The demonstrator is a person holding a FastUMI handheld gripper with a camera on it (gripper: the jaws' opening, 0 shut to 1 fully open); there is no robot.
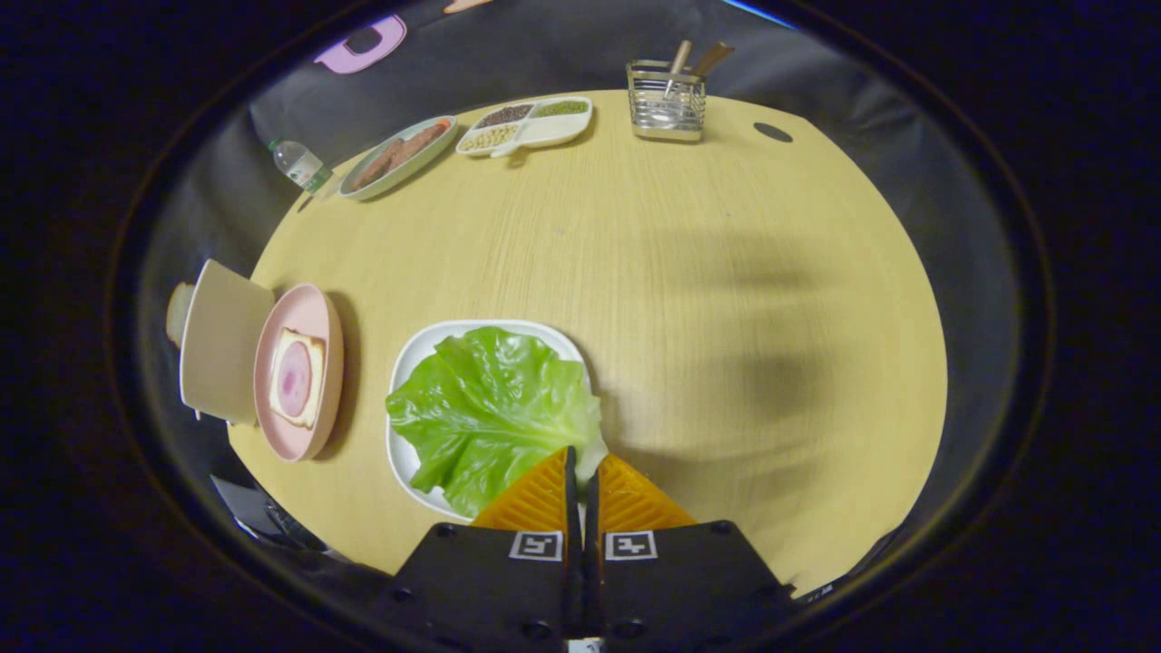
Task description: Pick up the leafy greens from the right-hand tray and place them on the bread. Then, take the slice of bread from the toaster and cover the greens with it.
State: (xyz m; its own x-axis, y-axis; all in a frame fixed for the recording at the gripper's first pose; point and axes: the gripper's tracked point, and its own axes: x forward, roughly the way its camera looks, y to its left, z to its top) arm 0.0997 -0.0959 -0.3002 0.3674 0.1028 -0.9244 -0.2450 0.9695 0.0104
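Your gripper [581, 462] points forward over the near edge of the wooden table [726, 299]. Its fingers [535, 494] are drawn almost together, with only a thin slit between them. The tips sit at the near edge of the leafy greens [490, 404]; whether they pinch the leaf's edge cannot be told.

Each finger base carries a square black-and-white marker [535, 545]; no readable writing appears on it.

The leafy greens lie on a white tray [408, 358], just ahead of the fingers and slightly left of them. Left of that tray stands a pink plate [304, 317] holding a slice of bread [297, 376] topped with a round pink slice. Touching the plate's far left side is a beige toaster [218, 349].

Across the table you see an oval dish [399, 156] with brown strips, a divided tray [531, 124] of grains, and a wire holder [667, 102] with wooden-handled utensils. A plastic bottle [299, 165] lies beyond the table's edge, beside the oval dish.
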